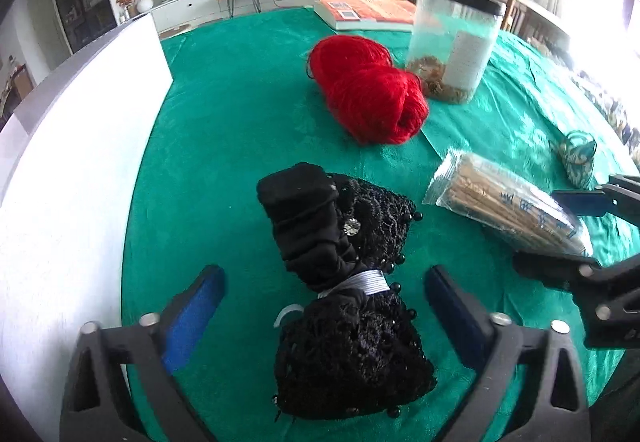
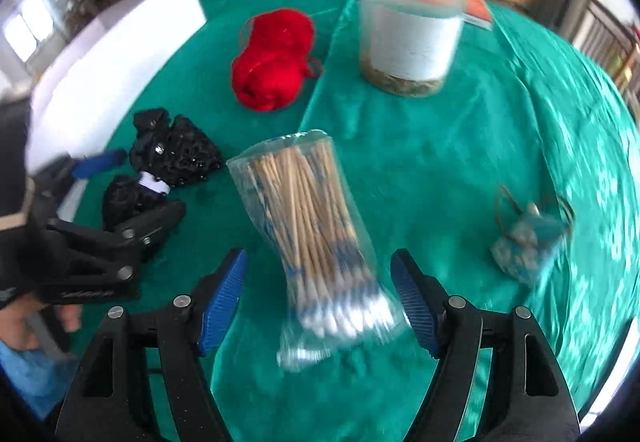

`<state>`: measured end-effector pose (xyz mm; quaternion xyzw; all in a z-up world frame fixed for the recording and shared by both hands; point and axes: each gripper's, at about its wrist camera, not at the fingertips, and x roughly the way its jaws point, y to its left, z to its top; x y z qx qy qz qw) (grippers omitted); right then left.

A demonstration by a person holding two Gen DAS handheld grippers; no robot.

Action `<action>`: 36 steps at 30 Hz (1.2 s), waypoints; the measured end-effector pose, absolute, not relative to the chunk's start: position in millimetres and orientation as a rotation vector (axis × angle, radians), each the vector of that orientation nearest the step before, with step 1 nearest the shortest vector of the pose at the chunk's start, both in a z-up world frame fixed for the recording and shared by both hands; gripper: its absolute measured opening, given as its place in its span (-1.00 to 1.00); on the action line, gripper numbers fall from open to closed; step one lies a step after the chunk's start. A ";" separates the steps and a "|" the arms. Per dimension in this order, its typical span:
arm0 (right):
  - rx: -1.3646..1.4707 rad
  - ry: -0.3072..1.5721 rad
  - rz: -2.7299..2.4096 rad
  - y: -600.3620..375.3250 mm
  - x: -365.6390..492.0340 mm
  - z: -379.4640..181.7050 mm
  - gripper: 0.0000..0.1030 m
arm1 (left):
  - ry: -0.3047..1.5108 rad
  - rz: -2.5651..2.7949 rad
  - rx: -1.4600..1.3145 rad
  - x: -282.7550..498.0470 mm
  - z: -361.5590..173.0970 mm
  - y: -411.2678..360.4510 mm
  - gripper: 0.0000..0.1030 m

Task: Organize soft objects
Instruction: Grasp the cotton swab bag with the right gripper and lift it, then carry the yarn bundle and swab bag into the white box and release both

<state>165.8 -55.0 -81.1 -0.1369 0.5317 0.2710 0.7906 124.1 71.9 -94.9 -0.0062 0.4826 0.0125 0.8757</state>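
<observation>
A black lace bow hair piece (image 1: 340, 242) with beads and a white band lies on the green cloth (image 1: 240, 122). My left gripper (image 1: 324, 310) straddles its near half, and the blue pads stand clear of it on both sides. A clear pack of cotton swabs (image 2: 316, 226) lies between the fingers of my right gripper (image 2: 320, 290), which is open, with a gap at each pad. A red yarn skein (image 1: 368, 90) rests farther back. In the right wrist view the bow (image 2: 176, 158) and the left gripper (image 2: 132, 190) sit at the left.
A clear jar (image 1: 456, 38) with a black lid stands behind the yarn, and a flat book (image 1: 368, 12) lies beyond it. A small teal pouch (image 2: 524, 242) lies to the right. A white panel (image 1: 80, 162) borders the cloth on the left.
</observation>
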 end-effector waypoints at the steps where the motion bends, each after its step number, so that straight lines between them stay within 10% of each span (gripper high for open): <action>1: -0.308 1.148 0.588 -52.5 166.7 -84.8 0.26 | 1.000 0.009 -0.004 123.2 -94.2 70.5 0.20; 2: -0.307 1.164 0.567 -53.0 168.0 -88.0 -0.26 | 1.000 -0.006 -0.007 121.0 -91.9 69.8 -0.24; 4: -0.226 1.196 0.543 -64.7 168.5 -85.7 -0.35 | 0.999 -0.017 -0.034 115.5 -86.4 70.8 -0.25; 21: 0.183 0.988 0.959 18.3 93.7 69.1 -0.36 | 0.705 0.239 -0.275 -38.4 57.4 241.0 -0.21; 25: 0.178 0.999 1.154 95.4 63.9 77.7 -0.20 | 0.756 0.519 -0.232 -71.6 39.2 295.4 0.96; 28: 0.161 1.035 1.220 125.7 49.9 68.5 0.51 | 0.735 0.602 -0.256 -91.2 34.9 315.2 0.96; 36: -0.127 0.888 0.851 58.9 39.5 8.5 0.54 | 0.637 0.389 -0.336 -81.2 45.2 267.3 0.96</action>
